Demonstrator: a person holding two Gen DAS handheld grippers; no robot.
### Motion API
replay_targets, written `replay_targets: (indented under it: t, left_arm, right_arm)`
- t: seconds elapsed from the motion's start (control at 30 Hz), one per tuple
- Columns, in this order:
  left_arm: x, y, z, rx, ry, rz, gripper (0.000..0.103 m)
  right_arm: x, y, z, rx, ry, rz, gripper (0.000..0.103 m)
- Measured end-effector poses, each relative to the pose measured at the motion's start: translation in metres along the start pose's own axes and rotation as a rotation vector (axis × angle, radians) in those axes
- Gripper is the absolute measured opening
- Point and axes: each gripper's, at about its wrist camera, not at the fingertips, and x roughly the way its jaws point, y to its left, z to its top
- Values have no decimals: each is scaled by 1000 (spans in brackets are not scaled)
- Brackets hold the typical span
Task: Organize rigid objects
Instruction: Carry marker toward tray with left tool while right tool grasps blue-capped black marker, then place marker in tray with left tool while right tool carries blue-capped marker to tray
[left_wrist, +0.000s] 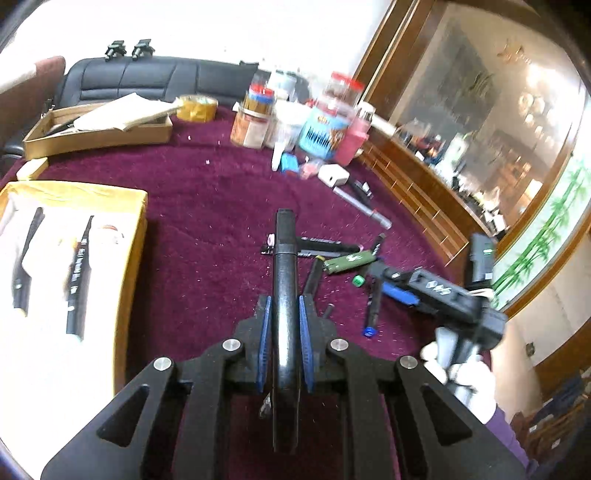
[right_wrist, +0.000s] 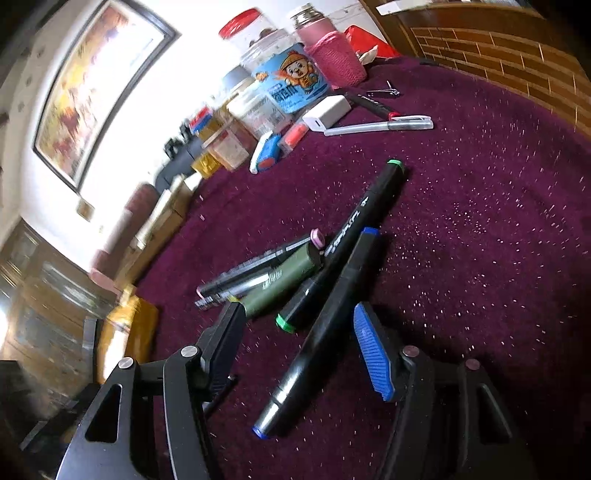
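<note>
My left gripper (left_wrist: 284, 317) is shut on a black marker (left_wrist: 285, 266) and holds it above the purple tablecloth (left_wrist: 207, 221). To its left stands a yellow box (left_wrist: 129, 258) with two black markers (left_wrist: 75, 273) in it. A pile of markers (left_wrist: 332, 254) lies ahead on the cloth. My right gripper (right_wrist: 299, 332) is open, low over the pile, with a blue-capped black marker (right_wrist: 325, 325) lying between its fingers. A green-capped marker (right_wrist: 354, 229) and an olive pen (right_wrist: 284, 280) lie just beyond. The right gripper also shows in the left wrist view (left_wrist: 376, 273).
Jars and bottles (left_wrist: 317, 122) stand at the far side of the table, with a white charger (left_wrist: 333, 175) and a silver pen (left_wrist: 364, 208) near them. A flat cardboard box (left_wrist: 99, 129) and tape roll (left_wrist: 195, 107) are far left. A wooden cabinet (left_wrist: 424, 184) borders the right.
</note>
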Motion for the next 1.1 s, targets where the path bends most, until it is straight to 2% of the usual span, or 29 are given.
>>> replay_targets:
  t: [0.07, 0.13, 0.2, 0.23, 0.37, 0.47, 0.63, 0.87, 1.03, 1.1]
  left_arm:
    - [-10, 4, -4, -10, -21, -3, 12]
    - [-15, 9, -6, -30, -27, -9, 12]
    - [-20, 17, -8, -58, -34, -11, 12]
    - [-24, 21, -10, -72, -39, -8, 12]
    - [-42, 48, -15, -135, -64, 5, 12]
    - [-58, 72, -16, -184, -87, 31, 12]
    - [-84, 119, -21, -249, -114, 125, 12]
    - [-77, 186, -19, -334, -24, 250, 12]
    - [-52, 213, -9, -362, 57, 298, 12]
    - [-45, 221, -4, -378, 88, 294, 12]
  right_arm:
    - [3, 14, -2, -66, 16, -90, 54]
    - [7, 26, -5, -127, 26, -190, 46]
    - [10, 34, -7, -169, 25, -288, 28]
    - [10, 33, -8, -176, 20, -325, 24]
    - [-1, 19, -6, -130, 30, -272, 16]
    - [-14, 3, -8, -37, 56, -175, 13]
    - [-40, 8, -15, -9, 51, -55, 13]
    - [-46, 71, -19, -88, 78, 104, 13]
    - [-36, 131, -31, -173, 131, 207, 13]
    - [-29, 154, -38, -210, 156, 230, 13]
